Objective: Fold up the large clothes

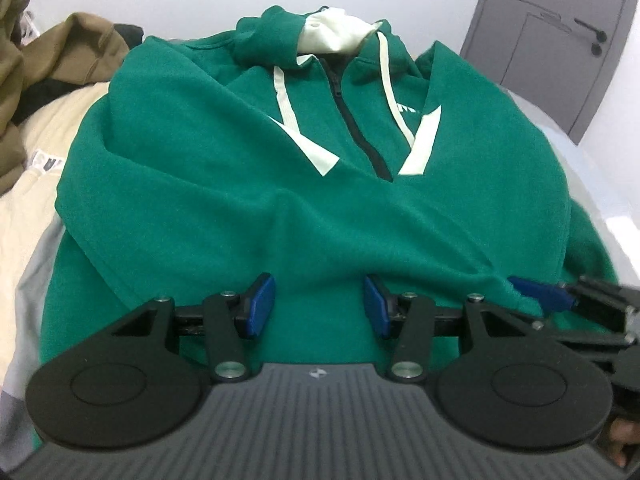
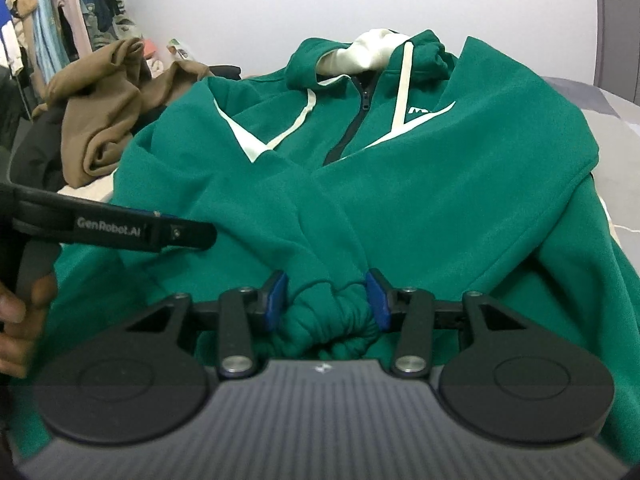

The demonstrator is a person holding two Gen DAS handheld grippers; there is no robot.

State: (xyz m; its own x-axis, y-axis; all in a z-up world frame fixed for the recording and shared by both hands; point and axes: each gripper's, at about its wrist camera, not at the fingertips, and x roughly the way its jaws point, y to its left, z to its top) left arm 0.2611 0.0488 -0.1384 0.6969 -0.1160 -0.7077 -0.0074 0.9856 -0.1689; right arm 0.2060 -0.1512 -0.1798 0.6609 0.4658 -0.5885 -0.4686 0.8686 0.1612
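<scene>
On the bed (image 1: 24,216), front up, hood at the far end: green hoodie (image 1: 304,184), both sleeves crossed over the chest, zipper (image 1: 348,108) running down the middle. Beside it, at the far left, a heap of brown clothes (image 2: 100,120).

Right gripper (image 2: 326,300): fingers pinching the bunched green sleeve cuff (image 2: 332,312), blue pads pressed in from both sides. Left gripper (image 1: 320,306): fingers spread, nothing between them, poised just above the flat green cloth near the hem.

Step in hand, judging by the layout: settling the cuff on the body before folding the hem up toward the hood.

To do it well:
- Lay the cuff flat inside the body outline, not hanging past the side edge.
- Release only once the sleeve rests without tension, otherwise likely spring-back.
- Smooth the diagonal ridge across the middle first; trapped wrinkles make a lumpy fold.
- Pinch the hem at two well-separated spots, catching both layers.
- Lift evenly, keeping the zipper line straight.
</scene>
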